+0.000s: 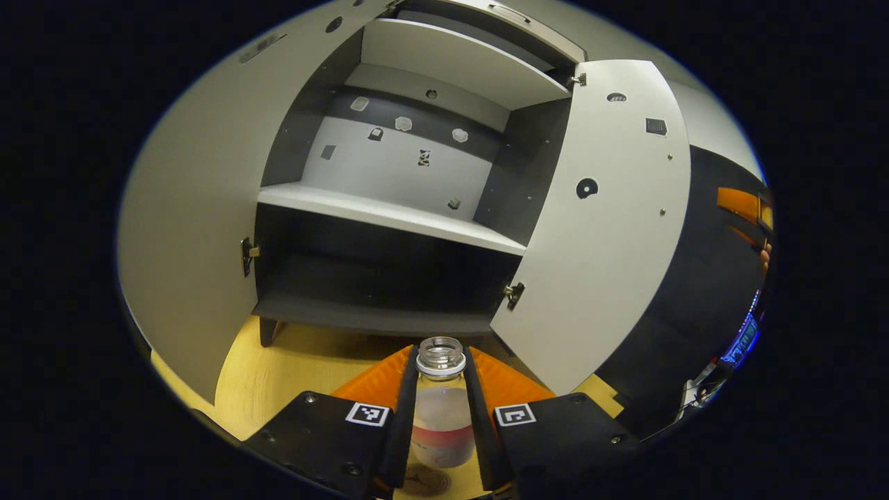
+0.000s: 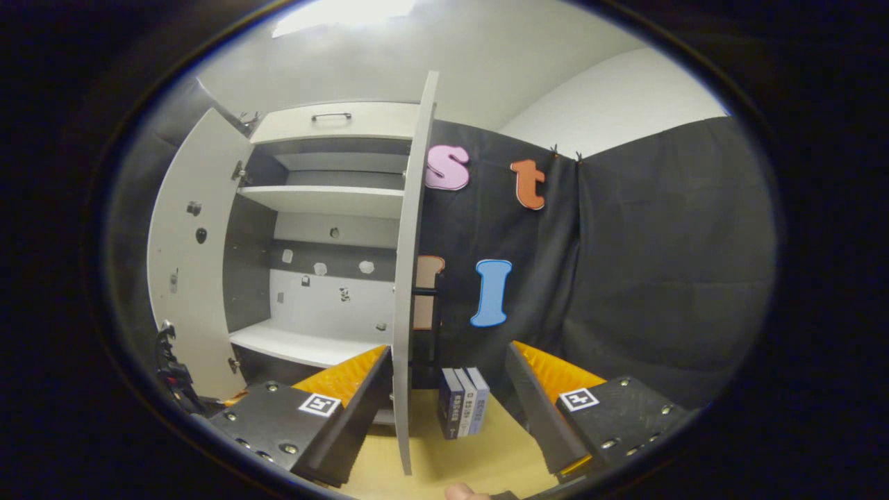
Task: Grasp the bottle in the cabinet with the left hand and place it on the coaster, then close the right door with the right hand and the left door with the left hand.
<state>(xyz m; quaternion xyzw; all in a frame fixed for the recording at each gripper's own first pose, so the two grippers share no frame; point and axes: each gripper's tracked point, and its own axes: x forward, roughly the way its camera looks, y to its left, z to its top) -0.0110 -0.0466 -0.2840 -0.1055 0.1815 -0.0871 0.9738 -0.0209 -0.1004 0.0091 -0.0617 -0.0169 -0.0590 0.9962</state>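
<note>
Yellowish wood is spreading out as the table (image 1: 278,375) under both my grippers, with the grey cabinet (image 1: 389,208) standing on it, both doors swung wide and its shelves bare.

In the left gripper view, my left gripper (image 1: 440,417) is clamping the bottle (image 1: 440,410) between its two fingers, both pressing on the clear body. The bottle is standing upright, long axis vertical, its uncapped mouth pointing up, out in front of the cabinet's lower shelf rather than inside it. Directly below its base I am seeing a round patterned disc that I am taking for the coaster (image 1: 425,480); whether the base is touching it or hovering just above, I cannot tell. So the coming move, as I judge it, is turning on a straight drop and then a release.

In the right gripper view, my right gripper (image 2: 444,417) is holding its fingers spread wide and empty. The right door (image 2: 410,278) is showing edge-on, its thin edge running up between my fingers, nearer the left finger. That hand is the nearer one to this door and is already lining up to push it. A few books (image 2: 463,401) are standing beyond on the table. The left door (image 1: 187,208) is waiting for my left hand.
</note>
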